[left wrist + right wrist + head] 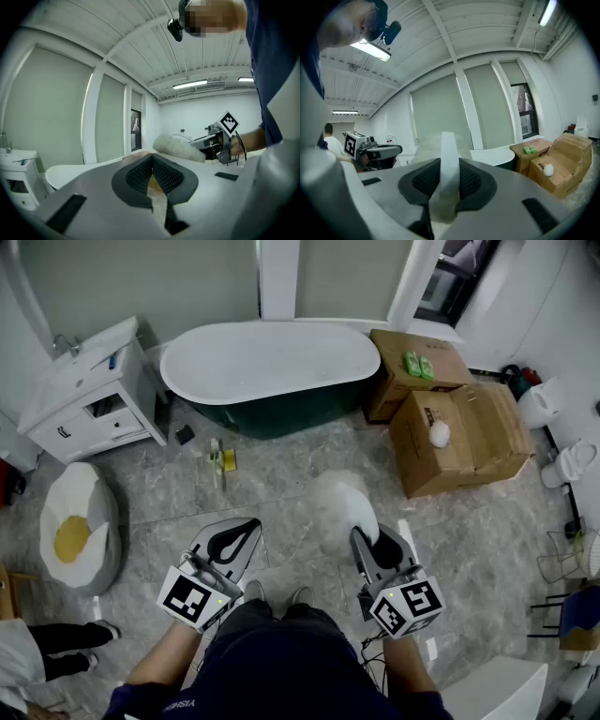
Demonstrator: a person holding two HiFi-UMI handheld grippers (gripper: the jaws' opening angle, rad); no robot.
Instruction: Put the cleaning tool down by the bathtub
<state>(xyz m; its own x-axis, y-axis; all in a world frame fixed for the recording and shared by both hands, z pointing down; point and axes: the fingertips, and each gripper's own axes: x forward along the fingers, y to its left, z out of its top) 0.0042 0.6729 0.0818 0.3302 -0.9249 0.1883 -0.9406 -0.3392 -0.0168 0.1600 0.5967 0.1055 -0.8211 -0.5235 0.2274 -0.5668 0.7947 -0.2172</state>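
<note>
The cleaning tool [344,502], a fluffy white duster head on a flat white handle [448,157], is up in the air in front of the person. It hangs over the grey marble floor [281,474], well short of the bathtub [272,360]. The right gripper [373,547] has hold of it. In the right gripper view the jaws stand partly open, their dark ribbed pads [425,180] pressed on either side of the handle, and the fluffy head rises beyond them. The left gripper [242,532] is level beside it and apart from the tool. In the left gripper view its jaws are drawn together with nothing between them, and the duster shows off to its right. The bathtub, white inside and dark green outside, stands against the far wall. To its left is a white vanity cabinet [89,399] with a basin. Nearer the person, an egg-shaped cushion [80,526] lies on the floor. A small yellow-and-white object [223,460], perhaps a brush but too small to be sure, lies on the tiles near the front of the tub. To the tub's right are two cardboard boxes [464,442]. The farther one carries two green packets [419,365] and the nearer one a small white ball-like thing [439,434].
</note>
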